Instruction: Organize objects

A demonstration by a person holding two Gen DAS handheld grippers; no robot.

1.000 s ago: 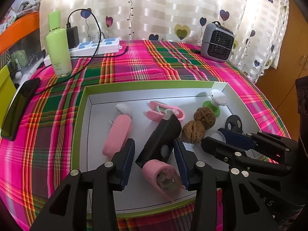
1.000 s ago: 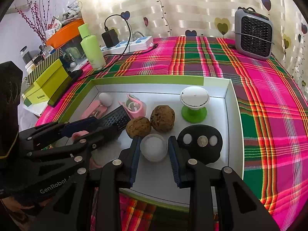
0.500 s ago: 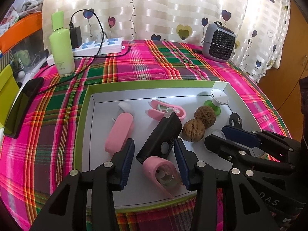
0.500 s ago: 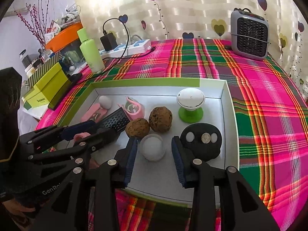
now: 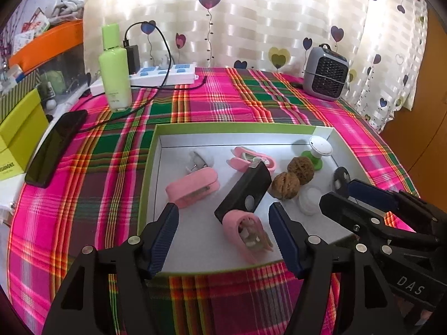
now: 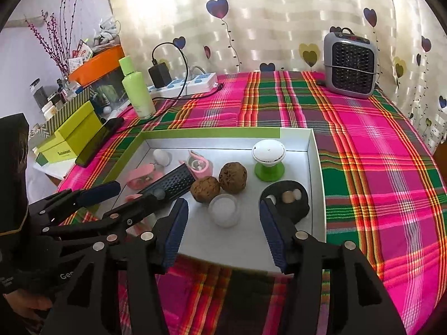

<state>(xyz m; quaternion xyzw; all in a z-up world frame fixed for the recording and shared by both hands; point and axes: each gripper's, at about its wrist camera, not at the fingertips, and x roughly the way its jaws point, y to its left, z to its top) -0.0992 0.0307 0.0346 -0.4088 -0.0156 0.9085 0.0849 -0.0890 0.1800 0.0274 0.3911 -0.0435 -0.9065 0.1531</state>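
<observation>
Black-armed with blue pads, the left gripper (image 5: 223, 240) hung over the tray's near edge, jaws opening, a pink case (image 5: 247, 236) lying free between them. The right gripper (image 6: 223, 230) was opening likewise around a small white jar (image 6: 224, 209), untouched. The green-rimmed white tray (image 6: 315, 167) on the plaid cloth also held two walnuts (image 6: 218, 182), a black box (image 5: 245, 192) and a black disc (image 6: 287, 199).

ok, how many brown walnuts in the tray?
2. Both lie touching near the middle of the white green-rimmed tray: one wrinkled brown walnut nearer the camera, the other just behind it, toward the green-footed white knob. None looks hidden.
</observation>
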